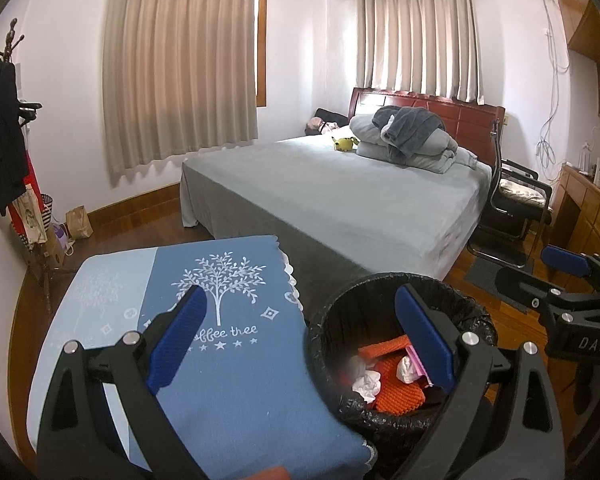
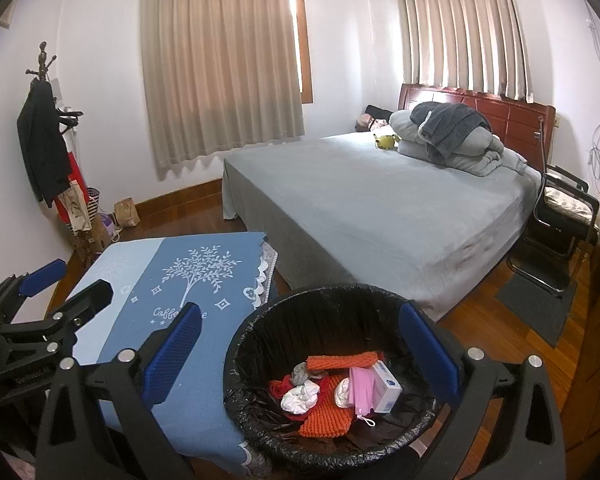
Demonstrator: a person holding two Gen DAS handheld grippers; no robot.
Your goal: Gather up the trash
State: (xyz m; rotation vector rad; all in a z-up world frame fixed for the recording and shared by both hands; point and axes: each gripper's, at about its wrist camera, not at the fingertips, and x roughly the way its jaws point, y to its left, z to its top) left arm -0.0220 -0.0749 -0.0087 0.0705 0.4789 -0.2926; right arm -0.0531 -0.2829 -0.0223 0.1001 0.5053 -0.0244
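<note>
A round bin with a black liner (image 1: 332, 320) (image 2: 244, 336) stands on the floor beside a small table. Inside lie orange knitted pieces (image 2: 320, 412), crumpled white tissues (image 2: 300, 396), a pink mask (image 2: 360, 392) and a small white box (image 2: 386, 386). My left gripper (image 1: 304, 336) is open and empty, above the table's edge and the bin. My right gripper (image 2: 300, 352) is open and empty, over the bin. Each gripper shows in the other's view: the right (image 1: 548, 280) and the left (image 2: 68, 276).
The table has a blue cloth with a tree print (image 1: 228, 360) (image 2: 188, 280). A bed with a grey cover (image 1: 340, 192) fills the middle. A black chair (image 1: 512, 208) and wooden cabinets stand right. A coat rack (image 1: 4, 140) and bags stand left.
</note>
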